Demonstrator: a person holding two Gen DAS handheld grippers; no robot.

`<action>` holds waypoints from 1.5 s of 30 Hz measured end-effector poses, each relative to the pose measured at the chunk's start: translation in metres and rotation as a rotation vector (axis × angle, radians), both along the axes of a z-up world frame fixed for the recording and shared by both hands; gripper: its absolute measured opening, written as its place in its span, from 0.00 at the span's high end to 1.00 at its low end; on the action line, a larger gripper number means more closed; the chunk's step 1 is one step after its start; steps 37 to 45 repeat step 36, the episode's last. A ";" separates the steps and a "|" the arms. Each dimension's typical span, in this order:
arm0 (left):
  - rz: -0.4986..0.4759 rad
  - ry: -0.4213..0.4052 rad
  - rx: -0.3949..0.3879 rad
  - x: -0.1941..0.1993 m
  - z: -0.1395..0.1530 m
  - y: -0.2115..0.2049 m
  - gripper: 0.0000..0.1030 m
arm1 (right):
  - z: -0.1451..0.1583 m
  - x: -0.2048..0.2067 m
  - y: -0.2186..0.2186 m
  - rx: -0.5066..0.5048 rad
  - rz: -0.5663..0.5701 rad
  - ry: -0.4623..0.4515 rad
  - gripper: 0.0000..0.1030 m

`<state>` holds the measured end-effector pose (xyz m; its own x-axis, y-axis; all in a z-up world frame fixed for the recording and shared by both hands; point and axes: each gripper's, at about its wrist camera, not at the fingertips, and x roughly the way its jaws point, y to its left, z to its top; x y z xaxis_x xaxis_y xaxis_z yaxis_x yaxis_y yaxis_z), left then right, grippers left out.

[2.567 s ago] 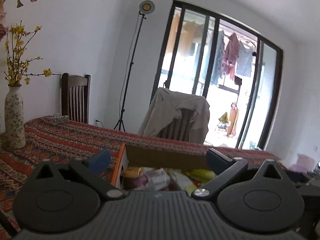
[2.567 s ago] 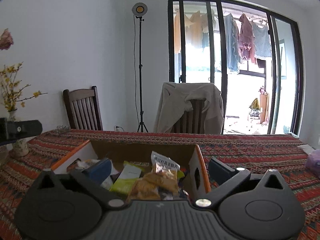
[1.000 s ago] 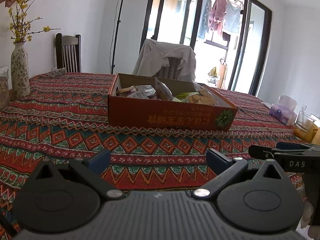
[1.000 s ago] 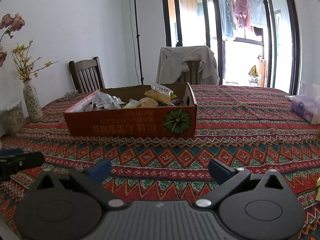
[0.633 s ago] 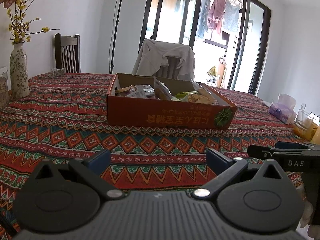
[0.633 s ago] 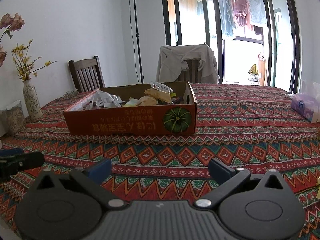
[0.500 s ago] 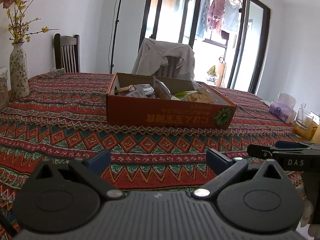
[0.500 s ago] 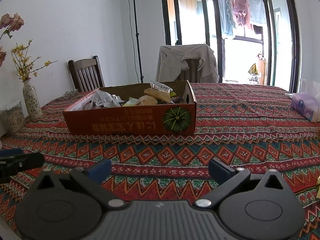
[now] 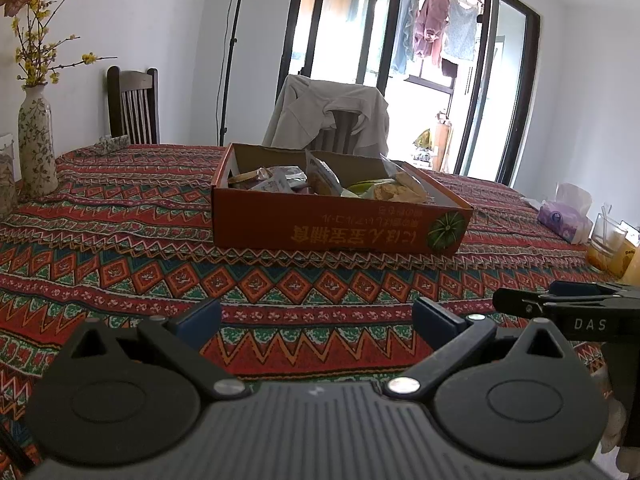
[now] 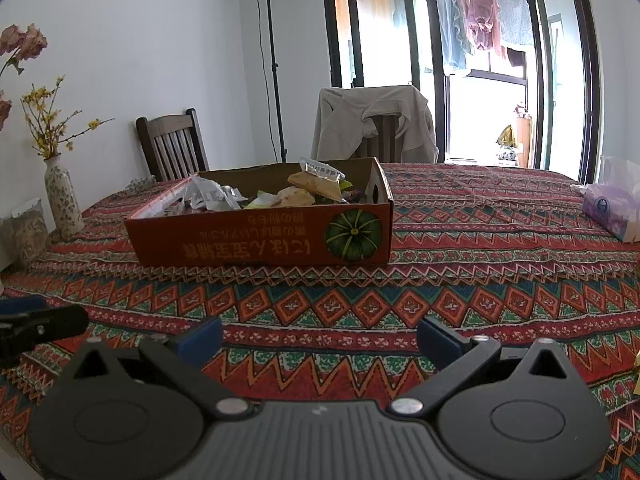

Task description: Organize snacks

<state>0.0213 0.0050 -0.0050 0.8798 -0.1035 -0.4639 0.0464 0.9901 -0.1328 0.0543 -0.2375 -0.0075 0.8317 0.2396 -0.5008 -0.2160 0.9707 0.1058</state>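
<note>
While both tools are held low over the near edge of the desk, nothing is gripped by either. At the far left a patterned vase with yellow sprigs is seen, with a wooden chair behind it. The left gripper is held with its blue-padded fingers spread wide and empty above the patterned cloth. Further in, near the middle of the desk, the orange cardboard box is set, well apart from both tools; the snacks are piled loosely inside it, several packets rising above the rim. Behind the box a chair draped with a pale jacket is placed. The right gripper is likewise held apart, with nothing between its pads. To the right a purple tissue pack is found, and in the left wrist view a glass.

The task is judged to be at or close to its end, or between picks. If more sorting is intended, the box should be approached from above, one protruding packet should be chosen, and it should be pinched by its sealed edge so that the crisp contents are not crushed; the light box may need to be steadied by the other tool.
</note>
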 end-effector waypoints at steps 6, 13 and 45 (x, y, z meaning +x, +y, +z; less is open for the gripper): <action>-0.001 0.002 0.000 0.000 -0.001 0.000 0.00 | 0.000 0.000 0.000 0.000 0.001 0.000 0.00; 0.000 0.003 -0.001 0.000 -0.001 -0.001 0.00 | 0.000 0.000 0.000 0.000 0.001 0.000 0.00; 0.011 0.011 -0.003 -0.001 -0.002 0.001 0.00 | -0.001 0.000 -0.001 -0.001 0.001 0.004 0.00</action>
